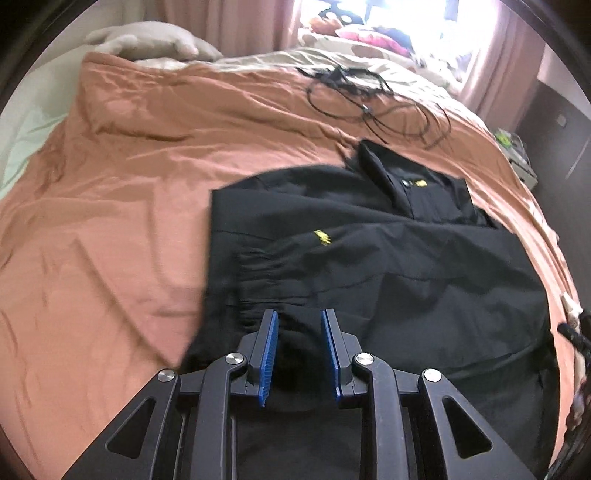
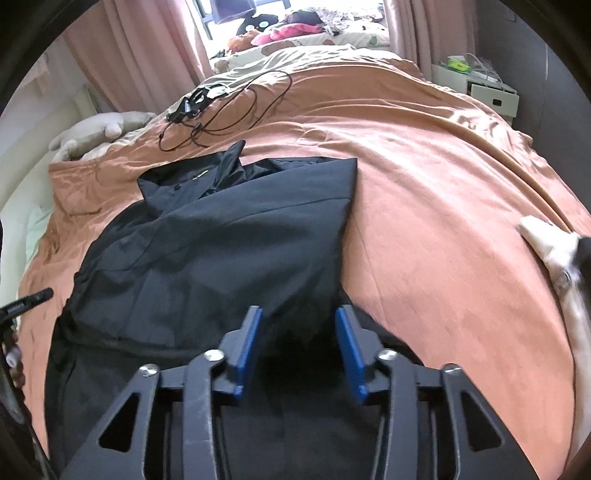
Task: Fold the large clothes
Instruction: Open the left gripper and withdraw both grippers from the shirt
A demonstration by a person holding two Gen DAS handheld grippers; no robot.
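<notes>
A black jacket (image 1: 388, 251) with a small yellow logo lies on an orange-brown bedspread (image 1: 129, 192), its sides folded in and its collar at the far end. My left gripper (image 1: 298, 317) is open over the jacket's near left hem, with black fabric bunched between its blue pads (image 1: 267, 354). The jacket also shows in the right wrist view (image 2: 221, 236). My right gripper (image 2: 298, 314) is open at the jacket's near right corner, with dark fabric lying between the pads (image 2: 351, 354). The grippers' near edges hide the hem.
A tangle of black cable (image 1: 369, 99) lies on the bedspread (image 2: 443, 192) beyond the collar. Pillows (image 1: 155, 44) and soft toys (image 2: 280, 29) sit at the head by pink curtains. A white bedside cabinet (image 2: 480, 92) stands at the right edge.
</notes>
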